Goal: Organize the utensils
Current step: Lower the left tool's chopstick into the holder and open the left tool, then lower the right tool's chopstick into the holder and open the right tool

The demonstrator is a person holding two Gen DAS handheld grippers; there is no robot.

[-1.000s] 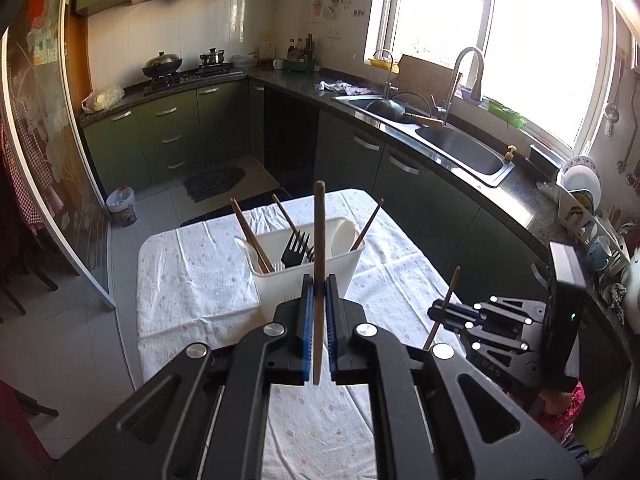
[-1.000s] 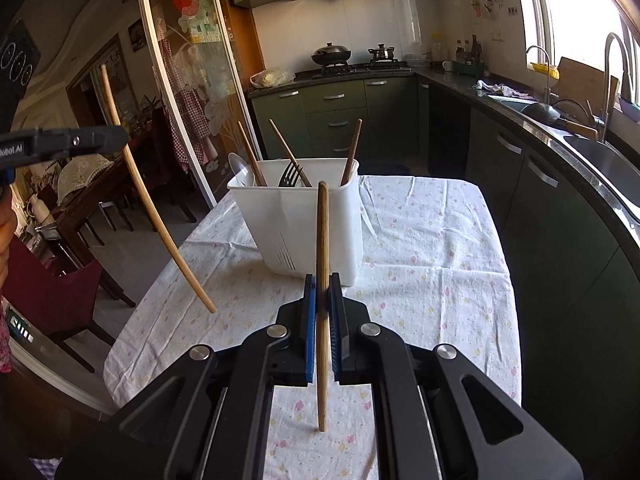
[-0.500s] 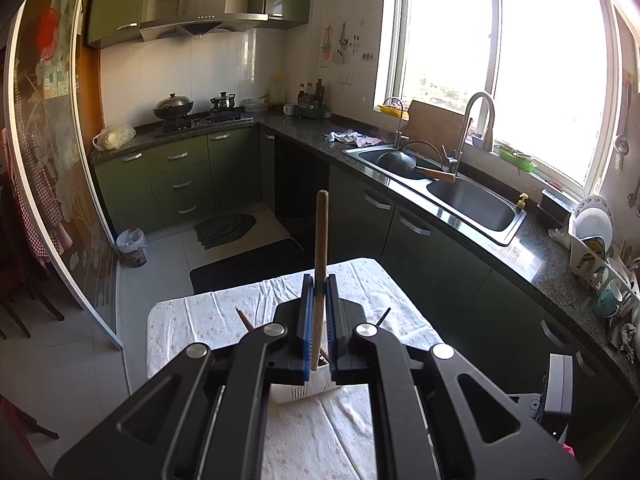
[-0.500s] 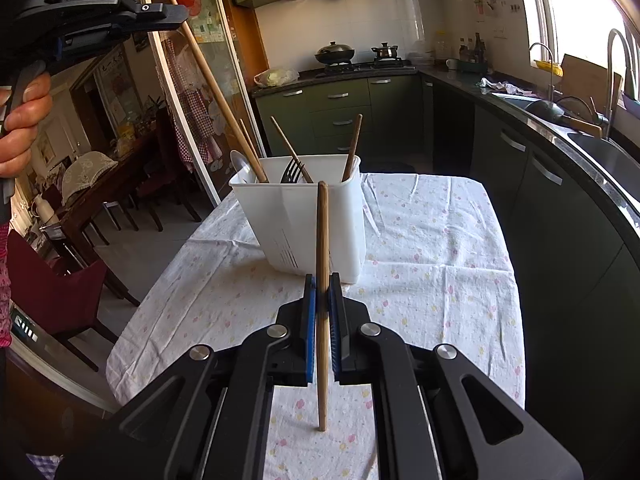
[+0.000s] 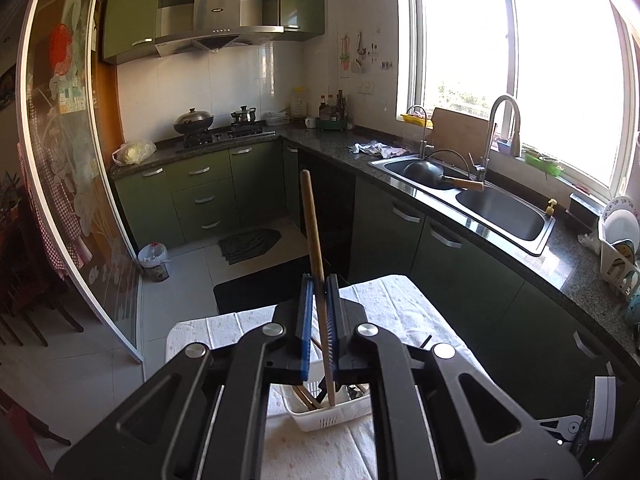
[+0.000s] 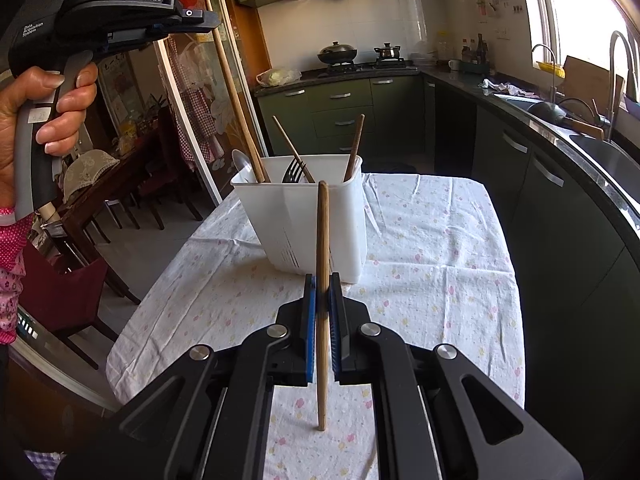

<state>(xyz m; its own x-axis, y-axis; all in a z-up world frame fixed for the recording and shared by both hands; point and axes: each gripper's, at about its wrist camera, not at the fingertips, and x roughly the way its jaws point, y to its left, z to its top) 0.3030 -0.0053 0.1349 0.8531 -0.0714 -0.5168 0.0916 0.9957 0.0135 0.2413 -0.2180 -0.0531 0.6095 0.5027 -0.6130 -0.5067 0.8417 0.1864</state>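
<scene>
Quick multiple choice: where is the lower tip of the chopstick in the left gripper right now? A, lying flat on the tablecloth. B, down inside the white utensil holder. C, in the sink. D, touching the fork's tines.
B: in the left wrist view the chopstick runs down between the fingers of the left gripper, and its lower tip sits inside the white utensil holder on the table.

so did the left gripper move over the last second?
Yes. In the right wrist view the left gripper rose from level with the white holder to well above it, and its chopstick now reaches down into the holder.
</scene>
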